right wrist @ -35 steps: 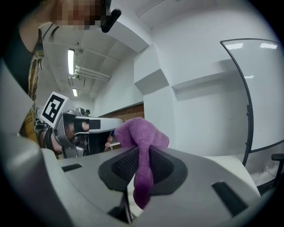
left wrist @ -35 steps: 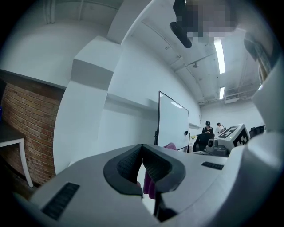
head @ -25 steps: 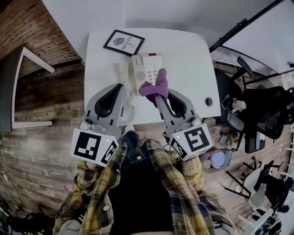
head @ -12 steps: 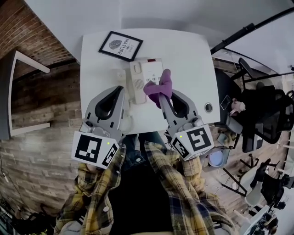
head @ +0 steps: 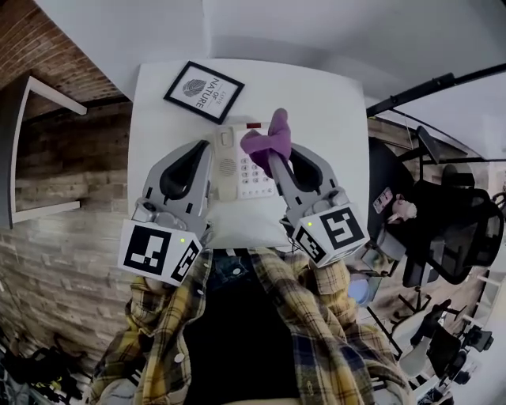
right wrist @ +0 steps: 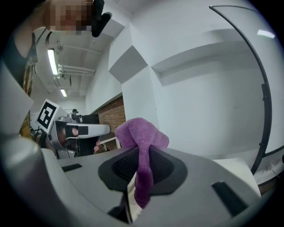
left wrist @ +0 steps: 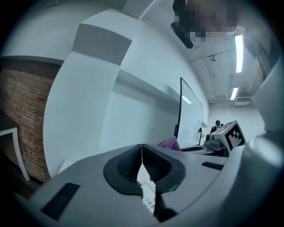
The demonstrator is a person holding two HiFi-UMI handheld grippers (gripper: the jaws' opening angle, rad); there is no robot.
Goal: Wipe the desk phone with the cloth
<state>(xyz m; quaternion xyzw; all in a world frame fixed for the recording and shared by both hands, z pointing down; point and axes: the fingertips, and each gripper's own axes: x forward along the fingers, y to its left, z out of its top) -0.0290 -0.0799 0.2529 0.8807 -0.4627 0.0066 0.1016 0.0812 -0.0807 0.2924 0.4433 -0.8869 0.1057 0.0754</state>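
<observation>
Since a second ago the purple terry cloth point(head: 266, 141) has slid from the middle of the keypad to the far right end of the cream plastic desk phone point(head: 229, 166), so the rows of keys near the person now lie uncovered. The right gripper point(head: 273, 158) carries it there: its jaws pinch a fold of the cloth point(right wrist: 142, 137), which bunches above the tips and hangs down between them. The left gripper point(head: 207, 152) sits as before at the left side of the phone, over the handset, its jaws pressed together with nothing between them point(left wrist: 142, 165); whether it touches the phone I cannot tell from these angles. The phone lies lengthwise on a white rectangular desk point(head: 328, 119), roughly at its middle, and the desk stands against a plain white wall point(head: 237, 24). A red brick wall point(head: 32, 32) runs along the left of the room. On the far left part of the desk a black-framed printed picture point(head: 204, 92) lies flat, near the phone but apart from it. To the right, off the desk, stands a black office chair point(head: 455, 229). In the head view both grey gripper bodies cover the near half of the desk on either side of the phone, and the person's yellow plaid shirt point(head: 316, 316) fills the bottom.
</observation>
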